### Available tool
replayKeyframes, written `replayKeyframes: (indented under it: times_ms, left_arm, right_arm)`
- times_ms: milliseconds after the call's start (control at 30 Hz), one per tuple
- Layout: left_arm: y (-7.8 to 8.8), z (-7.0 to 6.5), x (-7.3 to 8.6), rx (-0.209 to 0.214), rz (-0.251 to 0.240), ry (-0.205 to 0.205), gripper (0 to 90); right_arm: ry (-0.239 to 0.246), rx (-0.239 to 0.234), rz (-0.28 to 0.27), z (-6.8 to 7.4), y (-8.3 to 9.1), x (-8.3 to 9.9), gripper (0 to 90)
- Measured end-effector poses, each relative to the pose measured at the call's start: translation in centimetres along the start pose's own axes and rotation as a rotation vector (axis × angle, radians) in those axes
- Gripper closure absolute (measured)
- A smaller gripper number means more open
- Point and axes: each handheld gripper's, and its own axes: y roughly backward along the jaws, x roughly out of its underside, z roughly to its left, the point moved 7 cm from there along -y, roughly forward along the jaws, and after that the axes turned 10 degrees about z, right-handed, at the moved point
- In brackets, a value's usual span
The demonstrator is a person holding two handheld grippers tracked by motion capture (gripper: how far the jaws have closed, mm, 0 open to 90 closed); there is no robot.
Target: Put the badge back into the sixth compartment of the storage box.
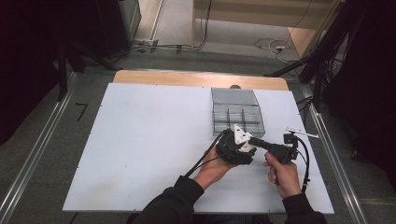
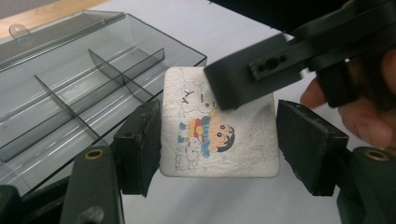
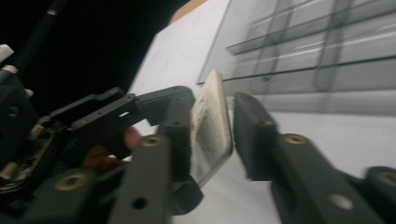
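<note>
Clear box (image 1: pixel 236 112) blocks ahead; left seemingly open

A white surface (image 1: pixel 140 140) with a wooden far edge stands on grey carpeted floor (image 1: pixel 42 154). Metal rails (image 1: pixel 32 158) run along both its sides. Beyond it, cables (image 1: pixel 271 45) trail beside light wooden furniture (image 1: pixel 261 14); darkness flanks both sides.

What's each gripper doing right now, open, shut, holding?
Left gripper: open, jaws either side of the white rounded cartoon card.
Right gripper: holding that card's edge.
</note>
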Motion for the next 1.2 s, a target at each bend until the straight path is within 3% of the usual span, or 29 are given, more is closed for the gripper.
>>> replayKeyframes:
  times_ms: [67,100,200,300,467,767,1200]
  left_arm:
    - [-0.1,0.0,0.1,0.002,0.003,-0.007,33.7]
    - [-0.1,0.1,0.2,0.004,0.007,-0.006,33.2]
    - [0.0,0.2,0.4,0.037,0.025,0.016,17.7]
    - [0.4,0.7,0.9,0.034,0.030,0.042,12.8]
    - [1.6,2.0,1.7,0.044,0.018,0.107,12.3]
    - [4.2,5.3,3.9,-0.016,0.014,0.147,12.4]
    - [7.9,9.1,7.6,-0.070,0.003,0.210,12.4]
  right_arm:
    - [-0.009,-0.034,-0.006,0.1,0.0,-0.1,81.1]
    - [-0.005,-0.025,-0.009,0.2,0.1,-0.1,81.5]
    - [0.005,-0.009,-0.023,0.1,0.3,-0.2,81.8]
    - [0.009,0.007,-0.036,-0.1,0.5,-0.4,81.8]
    - [0.000,0.008,-0.042,-0.4,0.4,-0.7,81.8]
    - [0.000,0.028,-0.048,-0.8,0.0,-1.4,81.8]
    - [-0.009,0.041,-0.064,-1.5,-0.3,-3.0,81.8]
